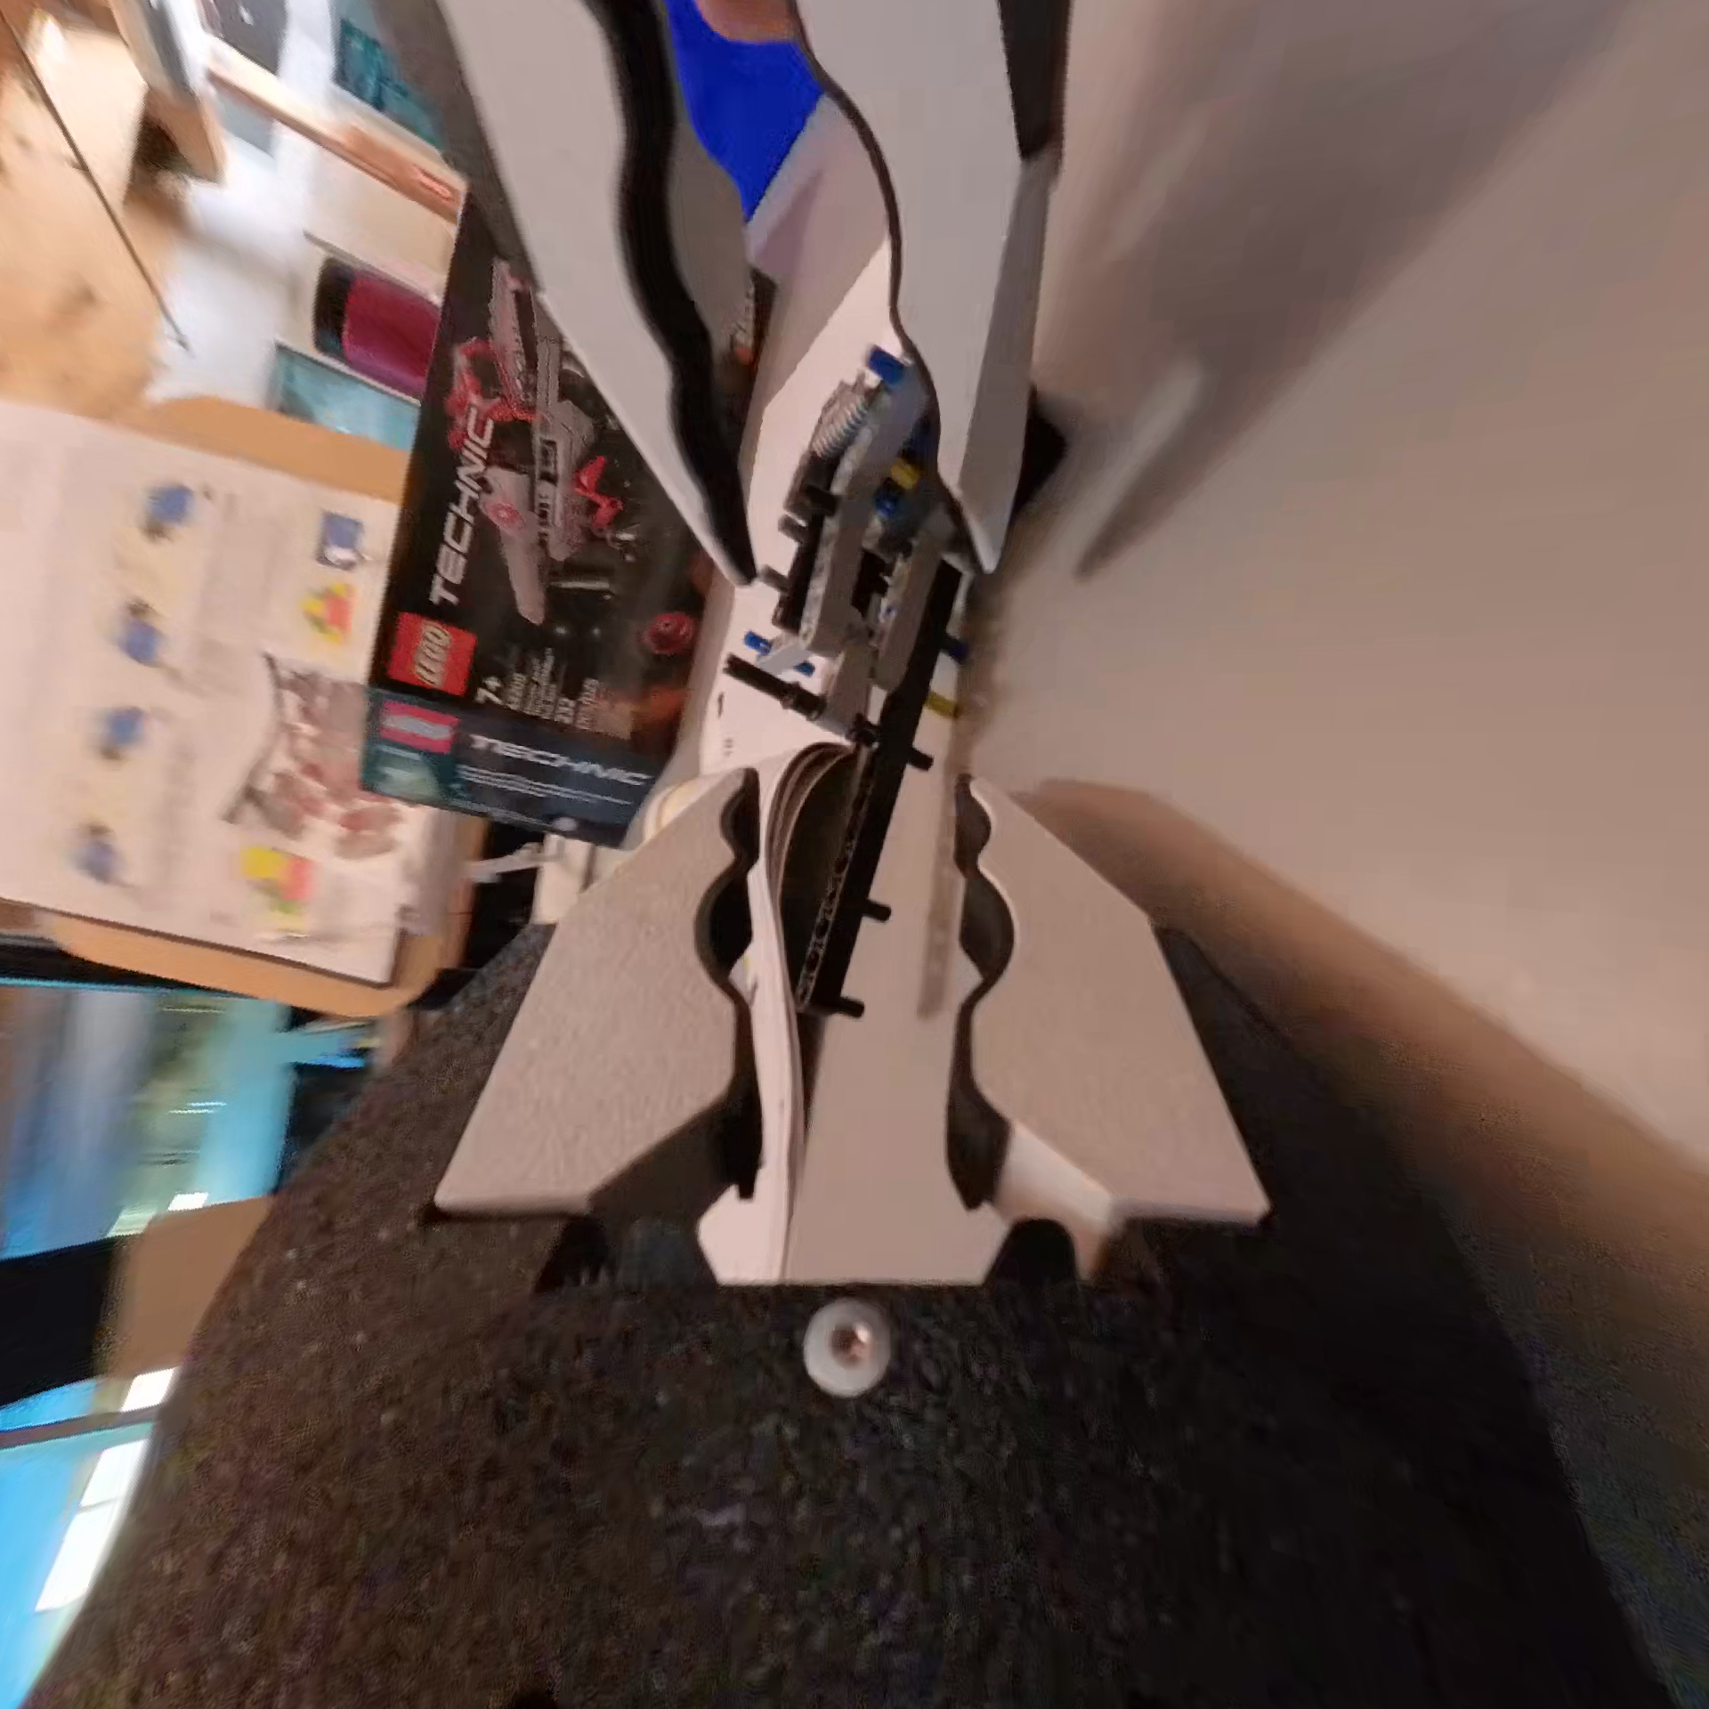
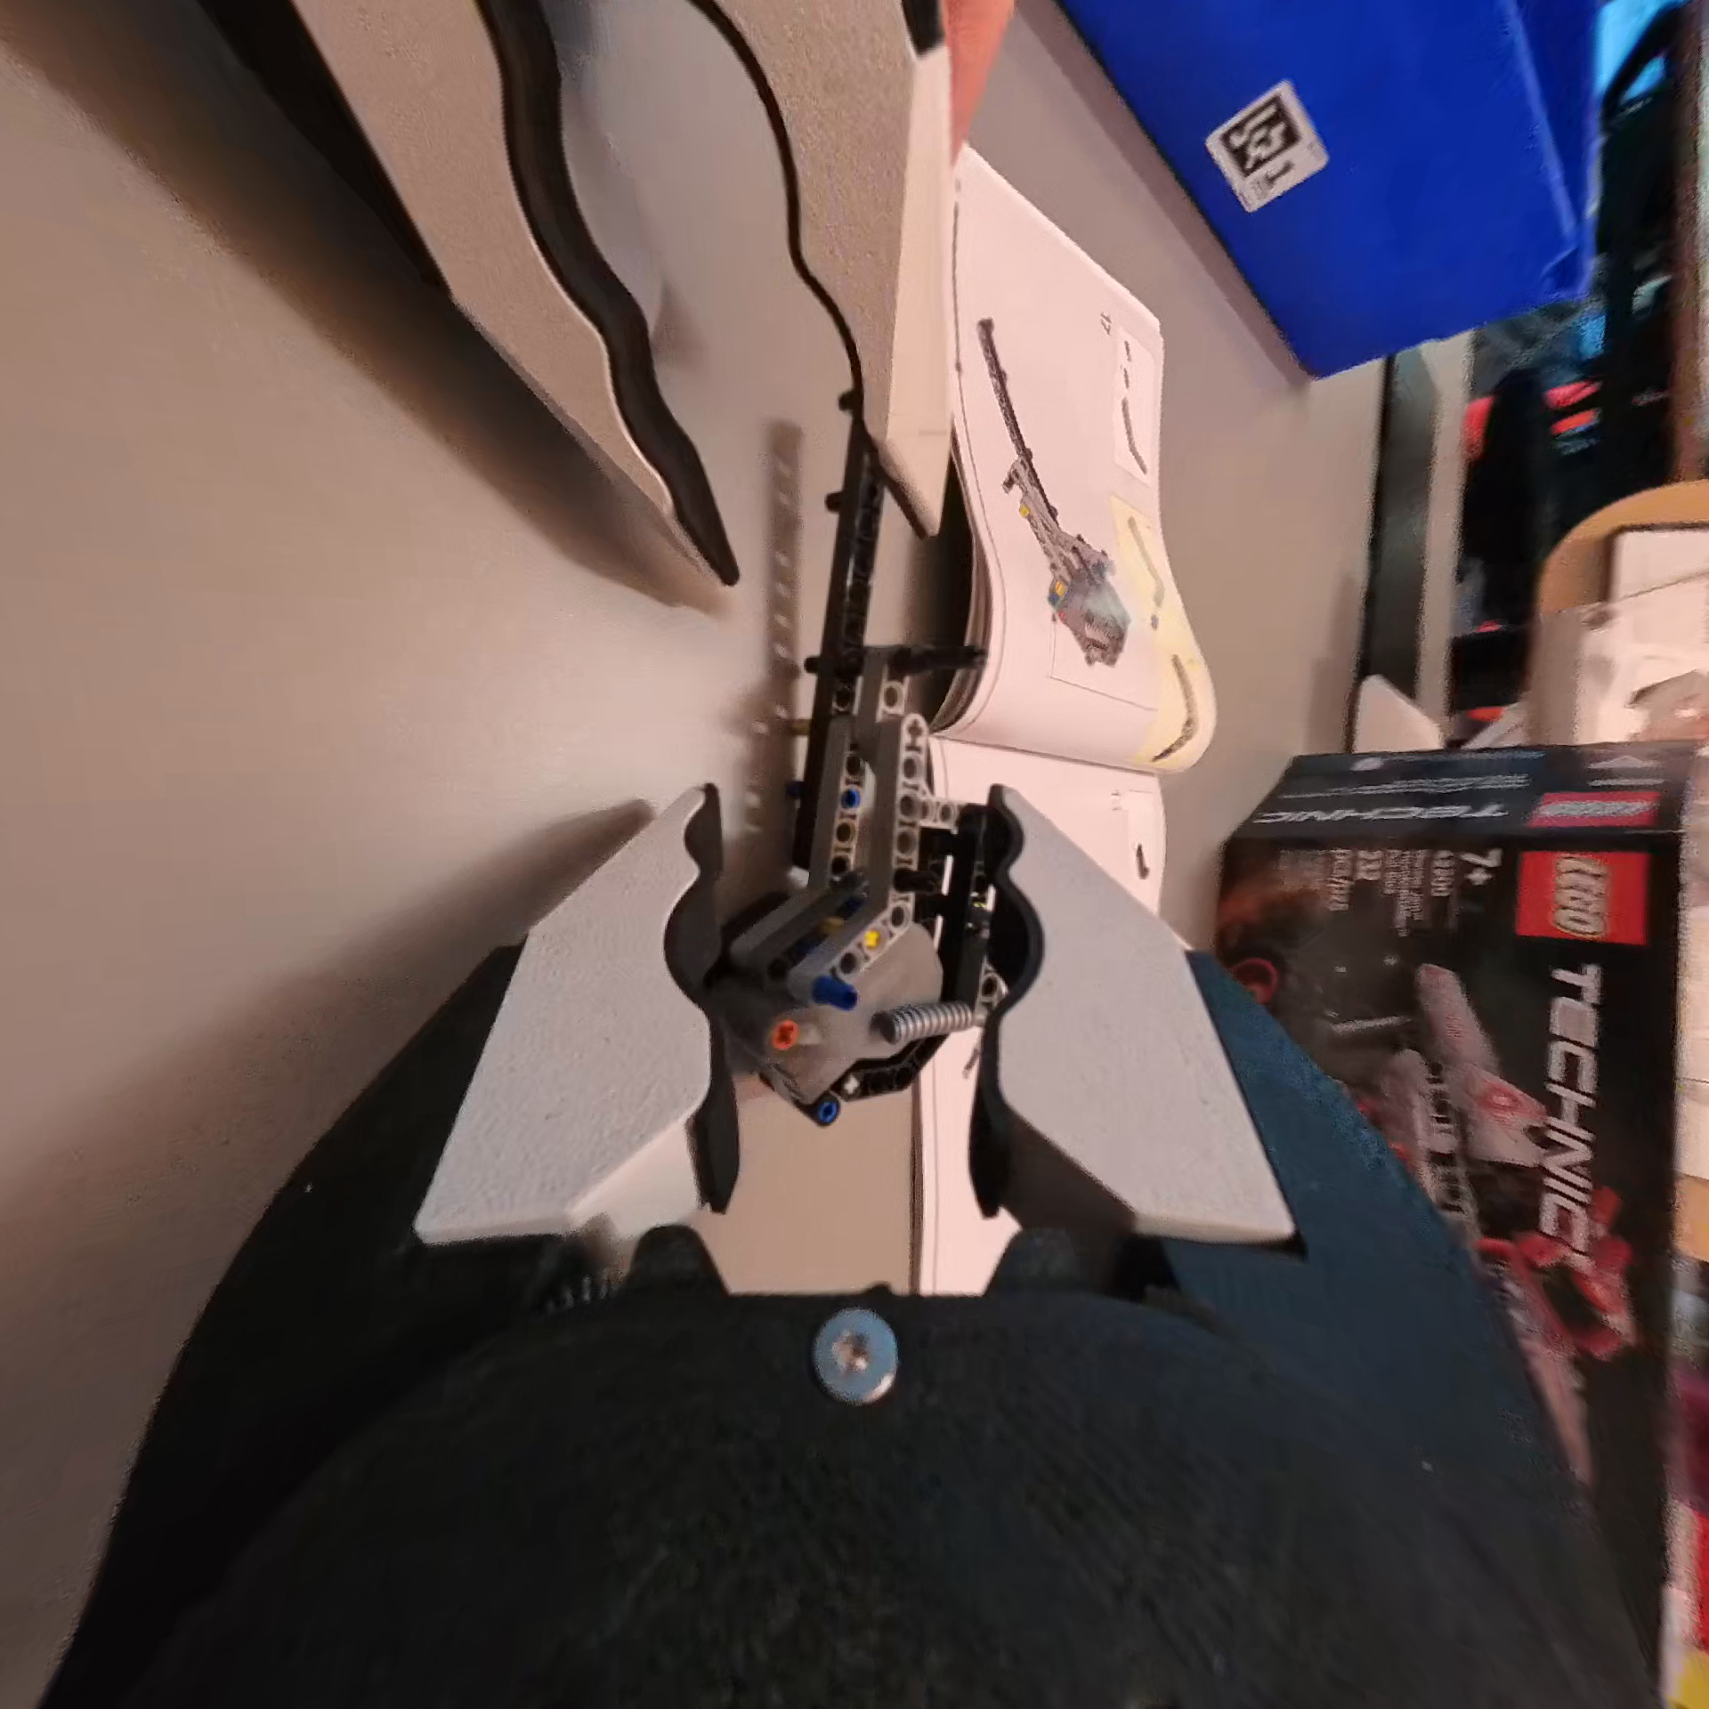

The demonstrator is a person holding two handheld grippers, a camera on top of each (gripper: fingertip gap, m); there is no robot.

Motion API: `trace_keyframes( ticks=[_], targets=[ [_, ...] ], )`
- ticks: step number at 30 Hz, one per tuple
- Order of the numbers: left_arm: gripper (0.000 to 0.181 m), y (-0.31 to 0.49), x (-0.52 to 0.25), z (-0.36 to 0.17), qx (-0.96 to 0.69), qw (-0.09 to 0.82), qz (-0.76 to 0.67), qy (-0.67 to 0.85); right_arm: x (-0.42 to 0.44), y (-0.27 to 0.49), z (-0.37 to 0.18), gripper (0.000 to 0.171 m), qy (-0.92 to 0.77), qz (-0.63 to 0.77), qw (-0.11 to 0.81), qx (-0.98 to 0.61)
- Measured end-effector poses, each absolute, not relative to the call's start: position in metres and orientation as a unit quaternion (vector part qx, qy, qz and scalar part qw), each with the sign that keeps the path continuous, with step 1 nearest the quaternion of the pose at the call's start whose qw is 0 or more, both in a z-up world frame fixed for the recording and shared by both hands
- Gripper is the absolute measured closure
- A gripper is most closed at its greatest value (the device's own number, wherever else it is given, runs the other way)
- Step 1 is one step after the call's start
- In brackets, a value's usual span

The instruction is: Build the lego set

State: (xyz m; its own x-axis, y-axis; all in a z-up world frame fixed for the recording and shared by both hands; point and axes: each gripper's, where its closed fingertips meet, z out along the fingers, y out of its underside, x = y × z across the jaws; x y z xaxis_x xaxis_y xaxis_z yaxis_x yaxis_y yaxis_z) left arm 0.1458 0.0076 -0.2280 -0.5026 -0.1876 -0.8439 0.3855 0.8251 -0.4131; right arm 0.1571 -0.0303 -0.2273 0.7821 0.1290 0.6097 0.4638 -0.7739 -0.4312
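Note:
A grey lego assembly [image 2: 832, 980] with a metal spring and blue pins sits between the pads of my right gripper [image 2: 853, 805], which is shut on it just above the white table [image 2: 277, 555]. A long black beam [image 2: 855, 555] with pins sticks out of the assembly toward my left gripper [image 2: 823, 555]. In the left wrist view my left gripper [image 1: 855, 795] is open, its fingers on either side of the black beam [image 1: 851, 888] without touching it. A loose grey beam [image 1: 939, 925] lies on the table beside it. My right gripper [image 1: 860, 569] holds the assembly [image 1: 851, 518] opposite.
An open instruction booklet [image 2: 1045, 518] lies next to the beam. The black lego box [image 2: 1480, 1017] stands beyond it, also in the left wrist view [image 1: 518, 592]. A blue bin [image 2: 1387, 166] sits at the table's far side. A printed sheet [image 1: 185, 694] lies on a wooden surface.

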Motion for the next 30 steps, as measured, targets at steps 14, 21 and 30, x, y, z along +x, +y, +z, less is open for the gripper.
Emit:
trace_keyframes(
  ticks=[14, 21, 30],
  targets=[
    [0.143, -0.016, 0.150, -0.210, 0.100, 0.571, -0.257, 0.773, 0.162, -0.076, -0.193, 0.113, 0.028, -0.449, 0.380, -0.808],
    [0.167, -0.064, 0.146, -0.194, 0.074, 0.373, -0.370, 0.848, 0.151, -0.078, -0.211, 0.146, 0.158, -0.339, 0.443, -0.815],
    [0.170, -0.066, 0.166, -0.191, 0.107, 0.061, -0.313, 0.942, 0.160, -0.072, -0.228, 0.164, 0.215, -0.274, 0.434, -0.831]
  ],
)
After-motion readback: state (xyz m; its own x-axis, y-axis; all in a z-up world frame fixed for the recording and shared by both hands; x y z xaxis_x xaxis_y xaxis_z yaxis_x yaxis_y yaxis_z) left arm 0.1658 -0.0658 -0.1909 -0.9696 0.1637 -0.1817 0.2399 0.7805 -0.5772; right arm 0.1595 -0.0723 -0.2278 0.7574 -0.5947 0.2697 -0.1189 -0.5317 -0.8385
